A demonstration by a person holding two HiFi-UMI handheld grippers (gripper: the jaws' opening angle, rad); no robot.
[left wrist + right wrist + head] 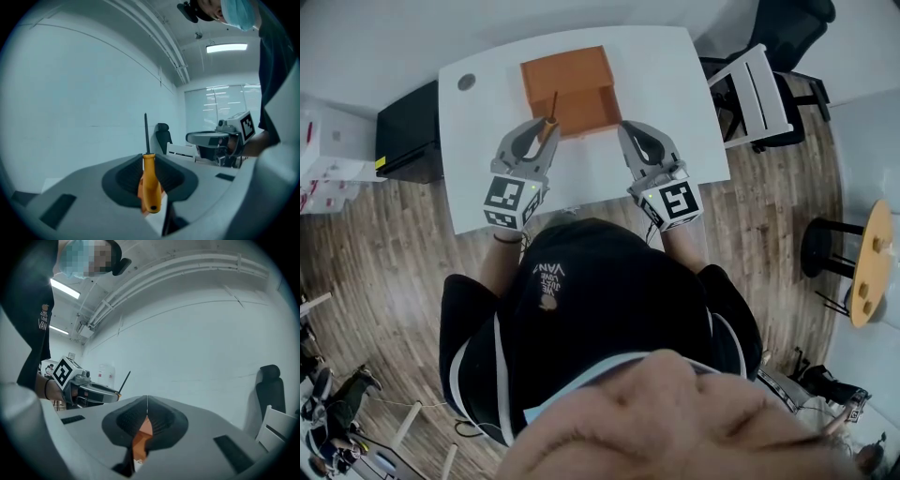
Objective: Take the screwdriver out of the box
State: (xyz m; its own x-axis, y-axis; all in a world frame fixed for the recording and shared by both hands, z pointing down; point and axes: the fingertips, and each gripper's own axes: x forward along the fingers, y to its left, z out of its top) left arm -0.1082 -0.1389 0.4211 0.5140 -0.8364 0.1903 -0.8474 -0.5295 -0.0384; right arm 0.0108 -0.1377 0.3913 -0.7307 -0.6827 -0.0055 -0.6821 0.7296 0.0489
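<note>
Smooth plastic screwdriver [150,185], matt box [567,70]

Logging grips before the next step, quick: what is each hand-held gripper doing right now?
Left hand-held gripper: closed on the screwdriver.
Right hand-held gripper: closed, holding nothing.

The screwdriver [150,185] has a yellow-orange handle and a thin, dark shaft. My left gripper [543,129] and right gripper [627,129] are both grey, with black ribbed pads [126,180]. Each one's marker cube [513,200] is patterned in black and white squares. The box [567,89] is orange-brown and the table [675,75] white. The floor [394,244] looks like brown wood planks, though the lens bends it. My shirt [600,300] is black, with pale stripes along the sleeves.
</note>
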